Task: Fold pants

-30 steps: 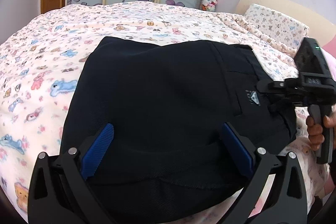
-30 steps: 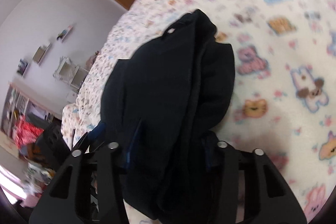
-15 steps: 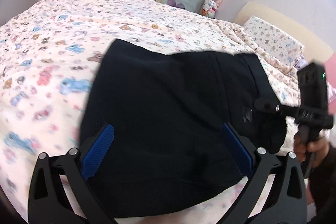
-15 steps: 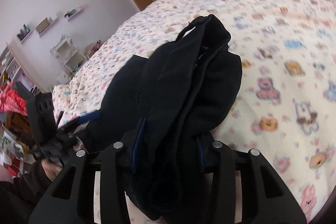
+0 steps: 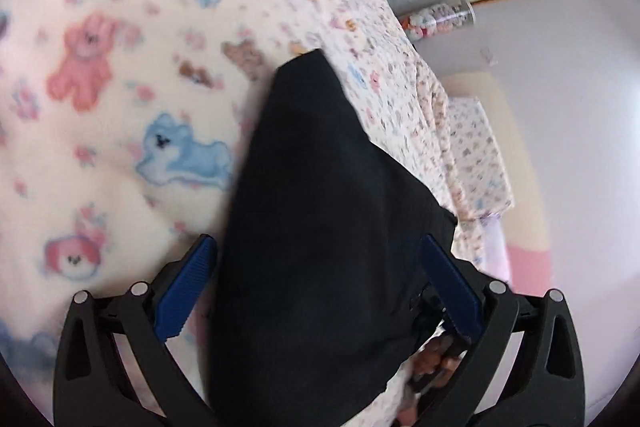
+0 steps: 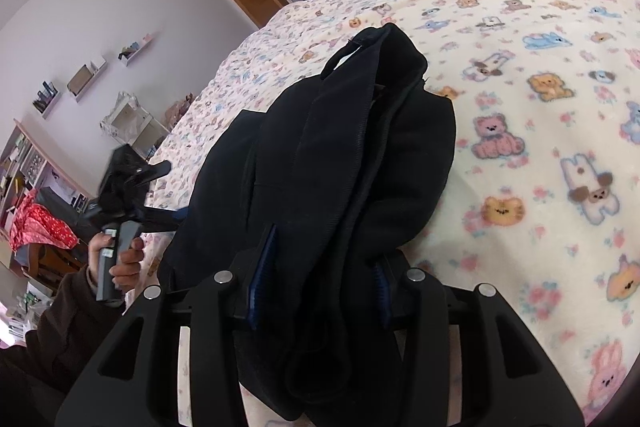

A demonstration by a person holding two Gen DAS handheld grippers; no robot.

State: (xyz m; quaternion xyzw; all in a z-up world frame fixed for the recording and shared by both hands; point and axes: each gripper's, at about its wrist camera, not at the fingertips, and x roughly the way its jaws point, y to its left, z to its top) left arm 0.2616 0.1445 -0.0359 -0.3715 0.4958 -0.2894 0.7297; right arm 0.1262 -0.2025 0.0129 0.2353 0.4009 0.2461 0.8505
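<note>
On the bed, under its fleecy cartoon-animal blanket, I have the dark pants bunched in thick layers, my right tool pinching that bundle while my left tool stands spread wide with the cloth between its blue pads. The heavy, soft, ribbed-looking fabric will likely sag and slide, so I judge firm seams or the waistband the best hold.

Both wrist views close, sharing pants on bed

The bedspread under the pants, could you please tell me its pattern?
The bedspread is cream with pastel cartoon animals and small flowers, clearest in the right wrist view.
</note>
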